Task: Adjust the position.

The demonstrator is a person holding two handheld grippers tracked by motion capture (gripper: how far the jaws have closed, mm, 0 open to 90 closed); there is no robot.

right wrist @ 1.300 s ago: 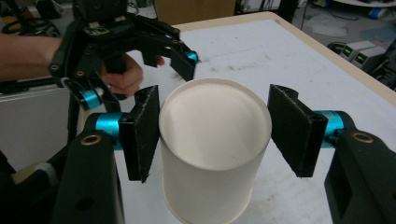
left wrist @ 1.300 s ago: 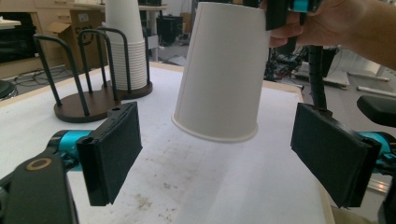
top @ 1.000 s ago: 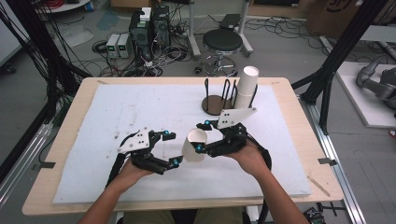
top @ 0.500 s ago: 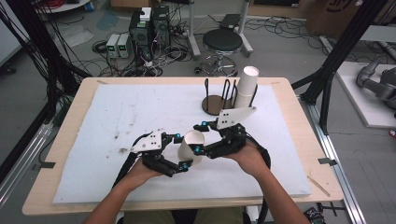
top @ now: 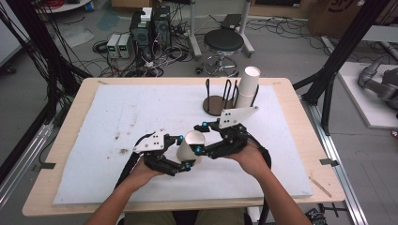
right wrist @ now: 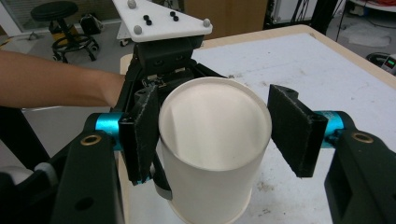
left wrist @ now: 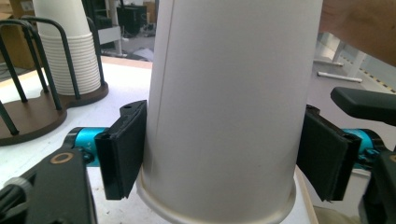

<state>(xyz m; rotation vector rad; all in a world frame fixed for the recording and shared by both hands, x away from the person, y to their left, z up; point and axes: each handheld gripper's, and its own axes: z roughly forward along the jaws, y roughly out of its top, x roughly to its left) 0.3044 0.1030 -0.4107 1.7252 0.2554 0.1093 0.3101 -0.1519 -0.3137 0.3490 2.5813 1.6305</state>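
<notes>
We locate the left gripper (top: pixel 184 152) at the left of the paper cup (top: pixel 190 146), jaws bracketing its wall near the rim; the left pad (left wrist: pixel 122 149) touches, the right pad (left wrist: pixel 324 156) sits just beside it, so grip cannot be confirmed. The right gripper (top: pixel 201 138) clamps the cup's closed end. The cup hangs tilted above the white mat (top: pixel 94 136), near the table's front middle

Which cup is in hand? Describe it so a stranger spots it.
On the white mat covering the table, near its front, the left gripper and right gripper meet. Between them is one paper cup, tipped sideways, unlike the upright stack in the wire rack.
</notes>
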